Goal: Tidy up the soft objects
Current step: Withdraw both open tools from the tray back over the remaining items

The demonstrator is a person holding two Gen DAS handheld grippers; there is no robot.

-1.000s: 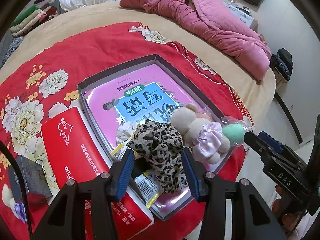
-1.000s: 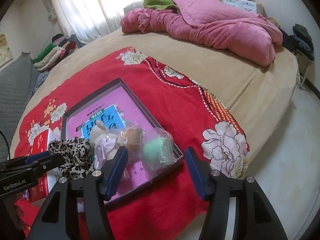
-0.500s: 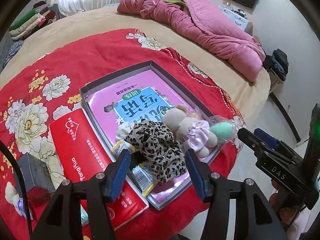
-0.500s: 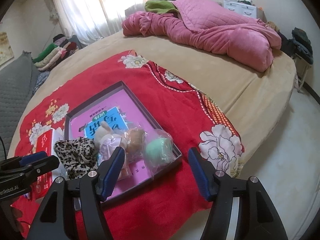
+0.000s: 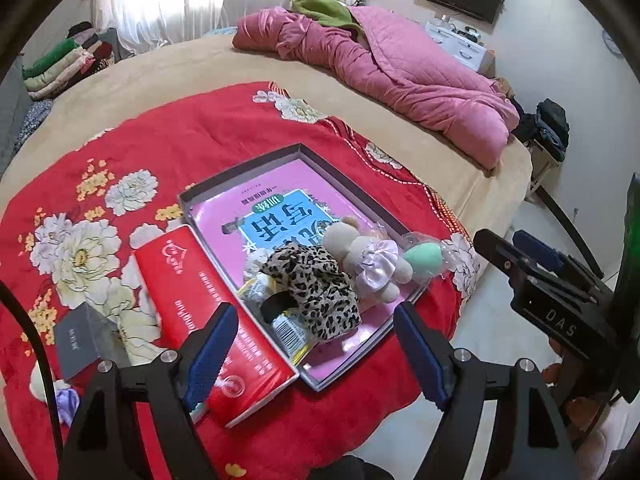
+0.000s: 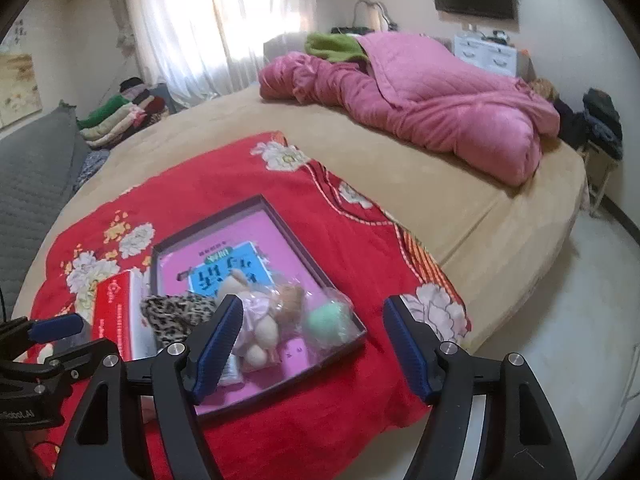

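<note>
Left tool and right tool were opening, empty, above the tray; leopard-print scrunchie risked sliding out.

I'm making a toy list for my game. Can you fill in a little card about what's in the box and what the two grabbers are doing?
box: shallow grey tray on the red flowered blanket
inside: leopard-print cloth, cream teddy bear, green sponge in a clear bag
beside box: red packet
left gripper: jaws opening, holding nothing
right gripper: jaws opening, holding nothing
</note>
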